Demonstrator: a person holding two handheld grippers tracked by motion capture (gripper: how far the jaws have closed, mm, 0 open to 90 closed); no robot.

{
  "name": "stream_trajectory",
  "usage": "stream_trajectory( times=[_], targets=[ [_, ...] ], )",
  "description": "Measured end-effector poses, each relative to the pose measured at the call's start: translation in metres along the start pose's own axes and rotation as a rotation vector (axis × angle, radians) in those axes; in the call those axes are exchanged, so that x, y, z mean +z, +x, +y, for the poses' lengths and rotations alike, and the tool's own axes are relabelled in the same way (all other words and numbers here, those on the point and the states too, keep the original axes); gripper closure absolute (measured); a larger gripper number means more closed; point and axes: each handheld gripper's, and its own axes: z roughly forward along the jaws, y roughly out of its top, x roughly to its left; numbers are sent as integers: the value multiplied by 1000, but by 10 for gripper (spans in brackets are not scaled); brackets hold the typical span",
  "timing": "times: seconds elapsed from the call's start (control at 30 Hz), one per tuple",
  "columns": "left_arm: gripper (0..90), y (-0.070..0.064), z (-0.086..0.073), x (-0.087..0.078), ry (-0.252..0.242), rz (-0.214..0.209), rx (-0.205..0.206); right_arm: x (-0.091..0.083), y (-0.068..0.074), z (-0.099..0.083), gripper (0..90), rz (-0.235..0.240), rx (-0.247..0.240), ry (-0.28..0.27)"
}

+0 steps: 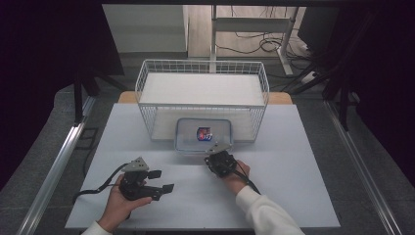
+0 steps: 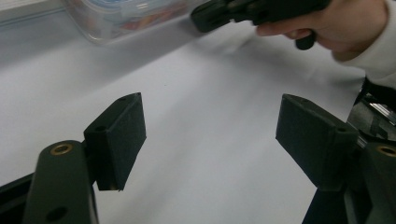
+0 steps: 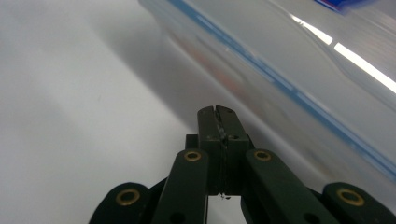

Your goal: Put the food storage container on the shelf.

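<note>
Two grippers: over the desk (image 1: 274,196)
Left gripper (image 1: 161,181): fingers spread wide, empty
Right gripper (image 1: 213,157): fingers pressed together, empty, beside clear plastic container (image 1: 188,139)

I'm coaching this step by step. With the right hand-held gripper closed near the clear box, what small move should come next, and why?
Probably open the right hand-held gripper before easing closer: its jaws are pressed together, holding nothing, just short of the clear lidded box, so it cannot grip the rim as is. The left hand-held gripper waits open above the white table.
</note>
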Motion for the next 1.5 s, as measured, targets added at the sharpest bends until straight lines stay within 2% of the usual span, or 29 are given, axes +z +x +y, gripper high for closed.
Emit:
stream_trajectory(
  times=[0.07,0.13,0.23,0.37,0.4,0.43,0.47,0.57,0.77,0.9,1.03,1.4,1.5],
  targets=[
    [241,0,0,-1,-1,3,3,7,2,5,889,-11,8,-4],
    [241,0,0,-1,0,-1,7,8,2,8,889,4,11,-9],
    [244,0,0,-1,5,-6,11,5,3,14,890,-6,-8,-16],
    [244,0,0,-1,3,-10,8,-1,0,26,890,-27,20,-38],
    [244,1,0,-1,0,-11,8,-1,-2,30,890,-37,23,-40],
    [244,1,1,-2,0,-11,7,1,-6,36,890,-62,26,-19],
    [244,1,1,-2,-3,-10,7,1,-6,36,890,-62,26,-19],
    [245,2,2,-4,-8,-13,4,8,-18,42,890,-74,77,-20],
    [245,4,4,-2,-6,-23,7,16,-30,50,890,-106,109,-20],
    [245,5,5,0,-4,-31,4,19,-38,53,890,-132,128,-14],
    [246,6,6,0,-5,-32,4,20,-43,55,890,-137,139,-15],
    [246,4,4,-1,-6,-22,4,23,-42,55,889,-148,142,-23],
    [246,2,2,-2,-2,-23,9,16,-41,52,889,-139,155,-35]
  ],
)
